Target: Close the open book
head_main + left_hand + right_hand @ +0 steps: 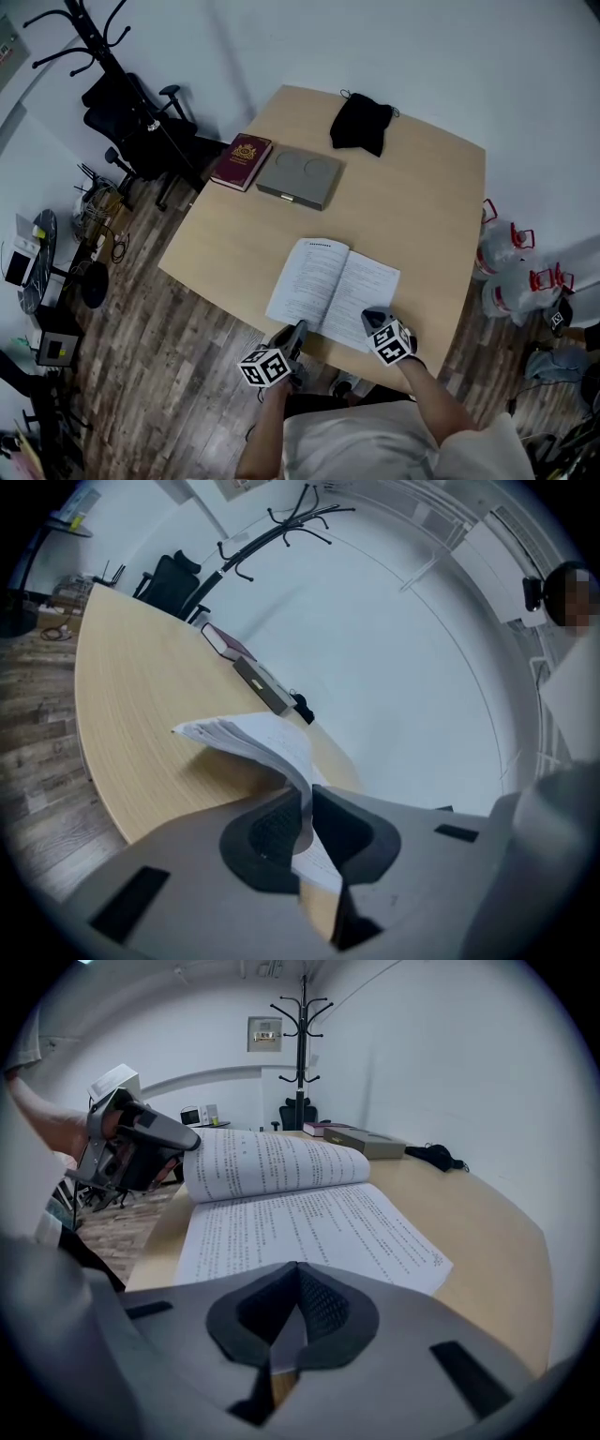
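An open book [333, 286] of printed white pages lies near the front edge of the wooden table [412, 202]. My left gripper [296, 332] is at the book's near left corner, shut on a sheaf of left-hand pages [251, 737]. The sheaf is lifted and curls up off the table, pinched between the pads [281, 822]. From the right gripper view, the left gripper [141, 1147] holds that raised sheaf [272, 1162]. My right gripper [373, 321] is shut with nothing between its jaws, its tips [298, 1269] at the near edge of the flat right page [309, 1227].
At the table's far side lie a maroon book [241, 161], a flat grey box [300, 176] and a black pouch [361, 124]. An office chair [131, 122] and a coat rack stand at the left, and plastic bags [511, 267] sit on the floor at the right.
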### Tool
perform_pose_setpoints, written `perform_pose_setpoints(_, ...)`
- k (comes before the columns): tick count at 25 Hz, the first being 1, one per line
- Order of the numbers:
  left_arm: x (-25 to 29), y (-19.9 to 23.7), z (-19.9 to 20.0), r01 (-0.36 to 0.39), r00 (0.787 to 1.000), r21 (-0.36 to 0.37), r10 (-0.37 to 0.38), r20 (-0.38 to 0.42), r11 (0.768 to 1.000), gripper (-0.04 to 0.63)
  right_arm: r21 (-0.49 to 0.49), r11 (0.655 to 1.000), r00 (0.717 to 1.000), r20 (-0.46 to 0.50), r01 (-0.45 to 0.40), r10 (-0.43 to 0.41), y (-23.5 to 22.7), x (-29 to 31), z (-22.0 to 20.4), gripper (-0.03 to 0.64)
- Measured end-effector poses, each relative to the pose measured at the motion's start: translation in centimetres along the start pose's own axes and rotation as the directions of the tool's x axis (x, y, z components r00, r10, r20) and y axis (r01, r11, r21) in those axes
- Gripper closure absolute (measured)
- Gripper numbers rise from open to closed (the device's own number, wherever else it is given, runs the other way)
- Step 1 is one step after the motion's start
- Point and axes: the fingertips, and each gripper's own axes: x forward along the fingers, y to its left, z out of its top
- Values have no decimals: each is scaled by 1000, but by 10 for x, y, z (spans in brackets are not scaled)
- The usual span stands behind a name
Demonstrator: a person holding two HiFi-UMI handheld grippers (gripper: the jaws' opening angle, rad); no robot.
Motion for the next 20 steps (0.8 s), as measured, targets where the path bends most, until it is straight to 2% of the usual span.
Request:
perform_pose_setpoints(7,3,-10,-7,-14,998,154,24,-61,988,548,4,1000,1000,5,-2,2,0,0,1,607)
perform_pose_setpoints(10,3,-16,-12,-34,994,257,60,-95,966,546,5,1000,1000,8,9,-9,1,-1,0,607)
perform_pose_setpoints(14,6,-25,-22,-25,985,381,87,-147,924,546,21,1000,1000,13,17,-17,0,-1,-1,607)
perform_pose_setpoints(20,7,-29,-27,-13,977,448,106,-183,894,546,30,999,1000,11,18,-18,0,-1,-1,607)
